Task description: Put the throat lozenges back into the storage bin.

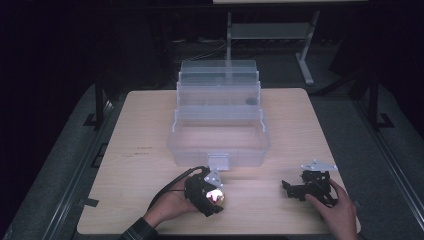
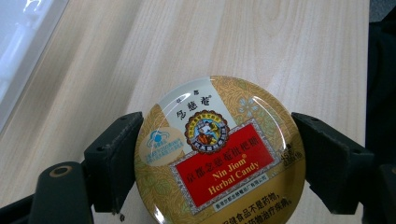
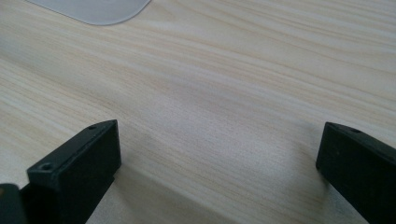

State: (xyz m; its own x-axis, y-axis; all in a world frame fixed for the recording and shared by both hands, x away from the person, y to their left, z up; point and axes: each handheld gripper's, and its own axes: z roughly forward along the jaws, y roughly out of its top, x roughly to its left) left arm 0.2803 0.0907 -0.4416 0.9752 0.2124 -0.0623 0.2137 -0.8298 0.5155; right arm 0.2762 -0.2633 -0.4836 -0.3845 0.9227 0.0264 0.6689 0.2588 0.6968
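Two jaws of the left gripper (image 2: pixel 217 154) clamped the round candy tin (image 2: pixel 219 149) by its slick rim; it might slip. The right gripper (image 3: pixel 219 158) sat wide open, empty, over the bench (image 3: pixel 233 70).

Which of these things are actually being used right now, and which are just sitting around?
In use:
- candy tin, clamped in the left tongs
- clear tiered box, standing open close ahead

Idle:
- right tongs, open, holding nothing
- wooden table
- metal stand behind the table

A clear plastic tiered toolbox (image 1: pixel 219 117) stands open at centre frame on the light wooden table (image 1: pixel 135 125).
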